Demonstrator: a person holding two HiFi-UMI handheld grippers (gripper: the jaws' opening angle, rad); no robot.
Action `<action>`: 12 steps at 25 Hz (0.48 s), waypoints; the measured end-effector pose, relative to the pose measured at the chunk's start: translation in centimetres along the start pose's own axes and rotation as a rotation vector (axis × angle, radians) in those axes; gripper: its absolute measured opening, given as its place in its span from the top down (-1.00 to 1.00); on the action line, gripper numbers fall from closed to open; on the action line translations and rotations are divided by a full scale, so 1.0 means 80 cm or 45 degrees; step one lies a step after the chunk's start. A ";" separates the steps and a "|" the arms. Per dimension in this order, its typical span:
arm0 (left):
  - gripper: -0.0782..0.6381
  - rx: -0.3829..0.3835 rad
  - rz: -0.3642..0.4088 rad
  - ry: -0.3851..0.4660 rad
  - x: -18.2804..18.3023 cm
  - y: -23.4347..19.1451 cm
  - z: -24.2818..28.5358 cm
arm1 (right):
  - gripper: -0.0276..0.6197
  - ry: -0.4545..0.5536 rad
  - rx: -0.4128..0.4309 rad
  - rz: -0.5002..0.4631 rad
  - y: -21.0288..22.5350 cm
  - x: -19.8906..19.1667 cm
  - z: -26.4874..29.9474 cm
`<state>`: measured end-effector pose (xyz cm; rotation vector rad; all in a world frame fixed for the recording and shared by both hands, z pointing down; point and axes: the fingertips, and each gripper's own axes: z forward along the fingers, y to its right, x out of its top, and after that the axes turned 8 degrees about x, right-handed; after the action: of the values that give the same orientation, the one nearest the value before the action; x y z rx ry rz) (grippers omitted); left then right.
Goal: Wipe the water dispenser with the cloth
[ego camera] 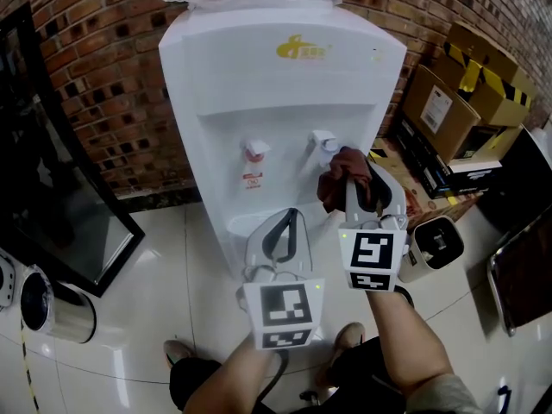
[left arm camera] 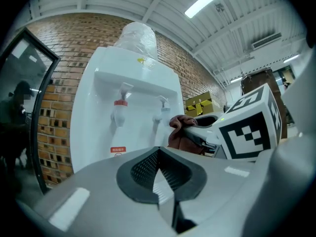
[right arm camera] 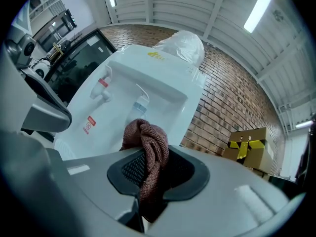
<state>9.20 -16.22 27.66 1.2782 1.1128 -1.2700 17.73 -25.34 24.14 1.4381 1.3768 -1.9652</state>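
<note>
The right gripper (ego camera: 355, 190) clenched a bunched brown cloth (ego camera: 341, 166) at the white plastic water dispenser (ego camera: 285, 93), for wiping. The left gripper (ego camera: 291, 220) hung empty, jaws closed.

No wording can be read. The water dispenser (ego camera: 285, 84) bears a yellow logo (ego camera: 304, 50) high on its front, its characters too small to make out. A red-and-white sticker (ego camera: 252, 179) under the dispenser's red tap (ego camera: 256, 150) is equally illegible. To the dispenser's right, a white label (ego camera: 436, 110) on a cardboard box (ego camera: 470, 119) is blurred.
</note>
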 end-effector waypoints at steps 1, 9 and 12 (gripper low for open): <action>0.78 -0.002 -0.002 0.000 -0.001 0.002 0.001 | 0.63 0.003 -0.004 -0.001 0.002 -0.001 -0.001; 0.78 -0.030 0.016 -0.013 -0.009 0.022 0.010 | 0.63 0.008 -0.059 0.023 0.029 -0.011 -0.005; 0.78 -0.038 0.022 -0.018 -0.012 0.026 0.013 | 0.63 -0.011 -0.067 0.026 0.038 -0.018 -0.003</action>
<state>11.15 -17.45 28.73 1.2523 1.1045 -1.2434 20.73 -26.94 23.88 1.4129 1.3940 -1.9059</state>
